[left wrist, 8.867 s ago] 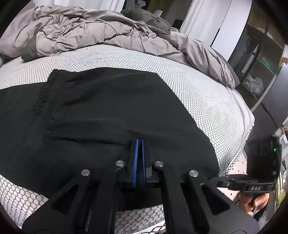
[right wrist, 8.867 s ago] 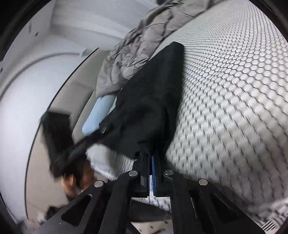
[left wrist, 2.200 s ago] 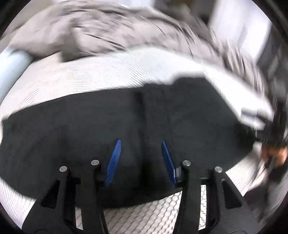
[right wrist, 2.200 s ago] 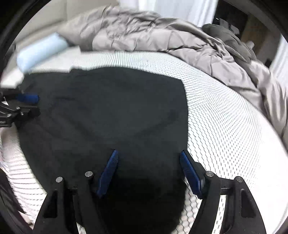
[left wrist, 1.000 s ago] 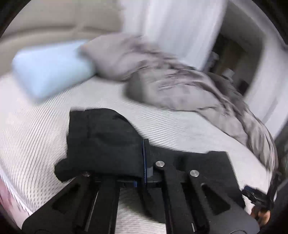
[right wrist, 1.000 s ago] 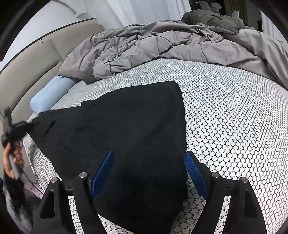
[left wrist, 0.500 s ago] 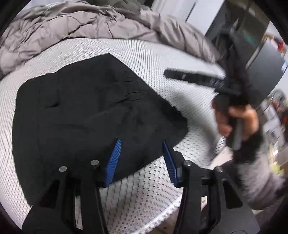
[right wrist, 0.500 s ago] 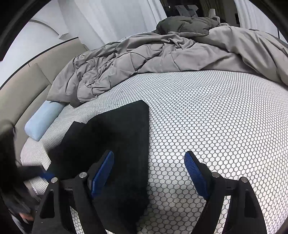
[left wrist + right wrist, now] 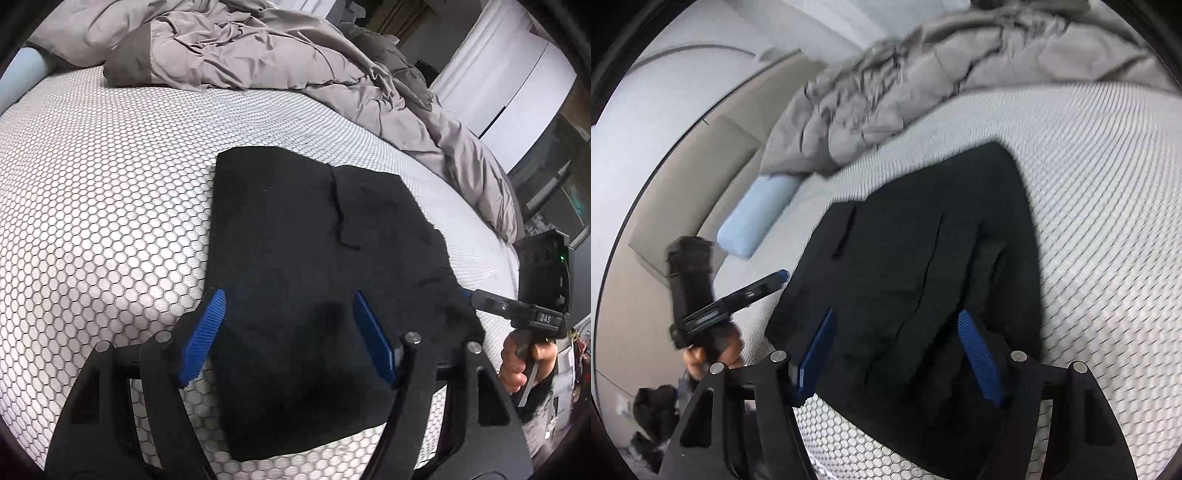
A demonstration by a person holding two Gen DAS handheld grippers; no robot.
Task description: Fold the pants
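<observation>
The black pants lie folded into a compact stack on the bed, near its front edge. The left gripper hangs over their near part, fingers apart and opening, holding nothing. The right gripper hovers likewise, its fingers apart but closing, gripping nothing.

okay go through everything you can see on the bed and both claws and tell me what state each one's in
pants: folded, flat on the mattress
duvet: crumpled
pillow: lying by the headboard
left claw: opening, nothing gripped
right claw: closing, above the pants, not gripping
</observation>
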